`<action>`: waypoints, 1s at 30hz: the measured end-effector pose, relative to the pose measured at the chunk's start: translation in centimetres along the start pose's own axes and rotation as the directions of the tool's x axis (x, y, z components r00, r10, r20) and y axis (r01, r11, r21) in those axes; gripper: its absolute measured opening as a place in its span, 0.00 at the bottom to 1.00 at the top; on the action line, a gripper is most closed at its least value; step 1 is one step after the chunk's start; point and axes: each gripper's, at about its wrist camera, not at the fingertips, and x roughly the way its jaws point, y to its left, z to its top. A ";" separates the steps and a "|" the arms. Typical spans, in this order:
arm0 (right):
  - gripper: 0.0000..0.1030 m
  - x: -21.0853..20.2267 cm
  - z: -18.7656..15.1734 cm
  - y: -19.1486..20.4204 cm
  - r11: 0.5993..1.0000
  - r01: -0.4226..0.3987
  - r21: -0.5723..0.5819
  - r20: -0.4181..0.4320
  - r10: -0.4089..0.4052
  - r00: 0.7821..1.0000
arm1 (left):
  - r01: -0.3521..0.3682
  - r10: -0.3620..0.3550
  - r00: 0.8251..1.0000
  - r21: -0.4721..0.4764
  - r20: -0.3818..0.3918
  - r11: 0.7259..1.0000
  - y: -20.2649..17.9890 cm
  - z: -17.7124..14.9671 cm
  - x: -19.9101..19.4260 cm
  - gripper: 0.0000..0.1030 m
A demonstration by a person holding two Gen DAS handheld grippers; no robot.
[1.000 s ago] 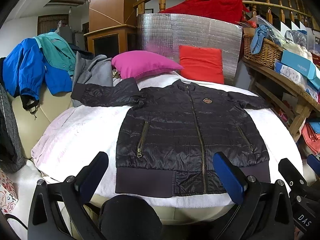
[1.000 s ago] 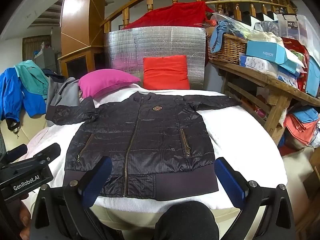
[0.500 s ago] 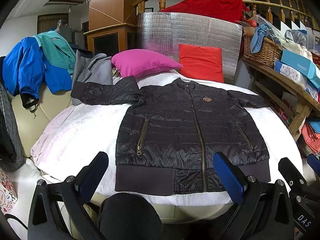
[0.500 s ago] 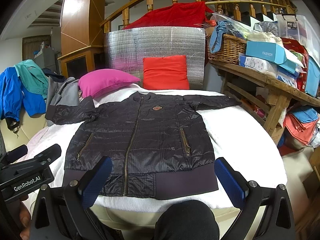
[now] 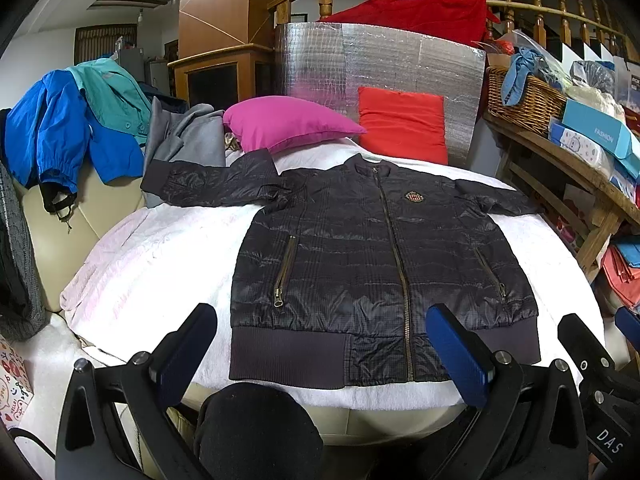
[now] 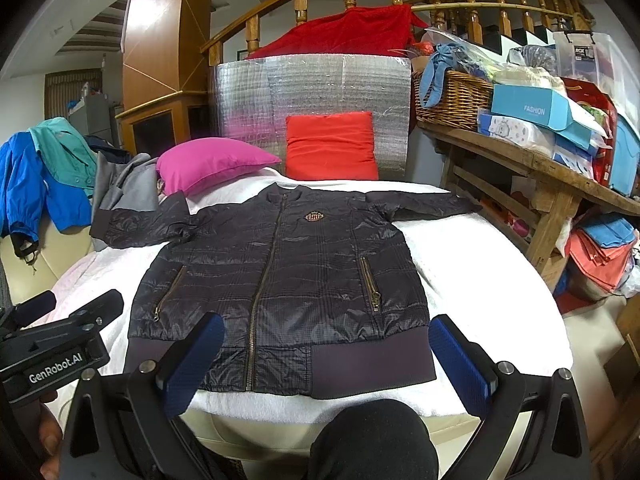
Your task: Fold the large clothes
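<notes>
Left wrist view: the left gripper point(image 5: 322, 344) is being held spread wide above the near hem of the black jacket point(image 5: 360, 256), nothing being gripped. The jacket is lying flat, zipped, on the white cover point(image 5: 160, 264).

Right wrist view: the right gripper point(image 6: 326, 354) is likewise being held spread, empty, before the jacket point(image 6: 288, 264), whose sleeves are lying outstretched.
</notes>
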 end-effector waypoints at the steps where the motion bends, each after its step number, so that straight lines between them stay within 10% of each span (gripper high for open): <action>1: 1.00 0.0 0.0 0.0 1.000 0.001 -0.001 0.000 -0.001 1.000 | 0.000 0.000 1.000 0.000 -0.001 1.000 0.0 0.0 0.0 1.00; 30: 1.00 -0.1 0.0 -0.2 1.000 0.009 0.000 -0.001 -0.009 1.000 | 0.001 -0.001 1.000 0.005 -0.010 1.000 -0.1 -0.4 0.2 1.00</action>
